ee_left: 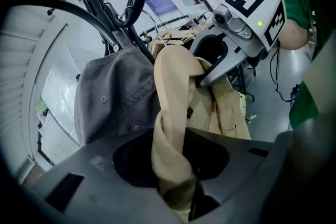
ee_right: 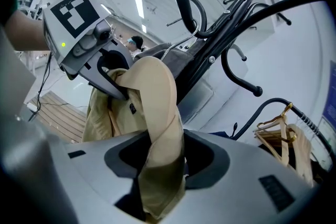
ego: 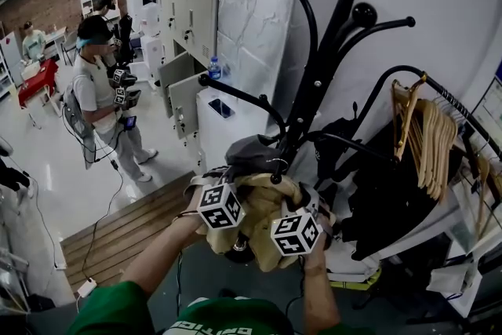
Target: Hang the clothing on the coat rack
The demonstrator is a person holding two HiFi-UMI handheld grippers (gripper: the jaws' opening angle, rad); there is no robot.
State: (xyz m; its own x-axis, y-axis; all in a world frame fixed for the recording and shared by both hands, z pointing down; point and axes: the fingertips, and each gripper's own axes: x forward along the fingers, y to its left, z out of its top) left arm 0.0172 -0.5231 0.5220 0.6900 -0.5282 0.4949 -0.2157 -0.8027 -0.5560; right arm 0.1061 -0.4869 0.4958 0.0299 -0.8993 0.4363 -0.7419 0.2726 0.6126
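Note:
A beige garment hangs bunched in front of the black coat rack, between my two grippers. My left gripper is shut on a twisted band of the garment, which runs down between its jaws. My right gripper grips the same band from the other side, and the cloth arches from one gripper to the other. Each gripper shows in the other's view: the right gripper and the left gripper. A grey garment hangs on a lower rack hook just behind the beige one.
A clothes rail with wooden hangers and dark clothes stands at the right. White cabinets line the back wall. A person stands at the far left. A wooden floor panel lies below left.

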